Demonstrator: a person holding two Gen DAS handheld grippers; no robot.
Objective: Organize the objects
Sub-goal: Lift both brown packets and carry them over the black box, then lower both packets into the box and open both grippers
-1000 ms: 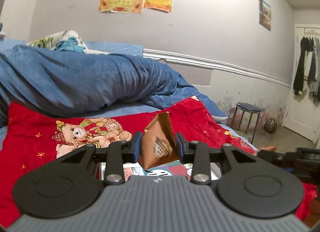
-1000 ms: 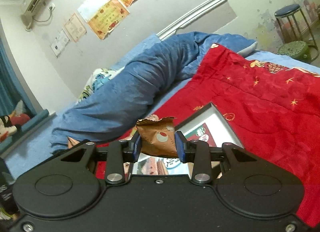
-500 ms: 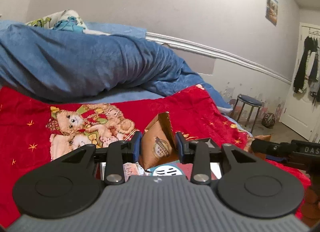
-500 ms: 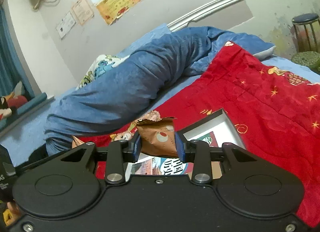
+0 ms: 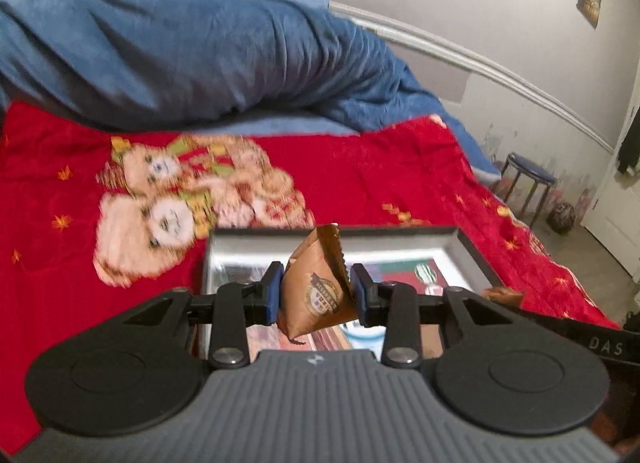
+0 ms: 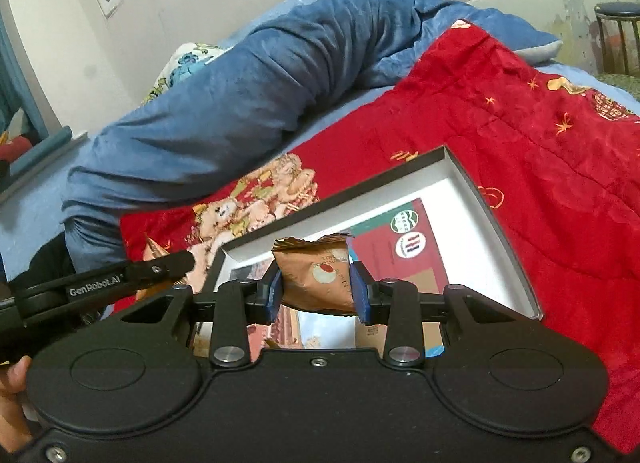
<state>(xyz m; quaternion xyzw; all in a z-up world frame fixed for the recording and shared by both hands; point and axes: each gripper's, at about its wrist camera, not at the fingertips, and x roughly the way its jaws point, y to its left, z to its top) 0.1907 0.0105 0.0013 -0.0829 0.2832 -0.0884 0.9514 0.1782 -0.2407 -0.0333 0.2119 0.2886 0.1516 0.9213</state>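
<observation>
left gripper (image 5: 315, 293): I have its fingers clamped on a brown snack packet (image 5: 316, 283), blue pads pressing its two sides.
right gripper (image 6: 316, 289): closed the same way on a second brown packet (image 6: 320, 279).
where the packets are: both hang in the air over the open box (image 6: 496, 231) that lies on the red blanket (image 5: 360, 167) on the bed.
left packet's axis: long axis roughly upright, tilted, torn top pointing up and a corner hanging below the pads.
right packet's axis: long side runs across between the pads, crimped edge up.
risk, slip: I judge the foil is slick and puffy, so a loosening squeeze could drop a packet on the blanket instead of in the box.
risk, clash: the two grippers work close together over one box and could knock each other.
</observation>
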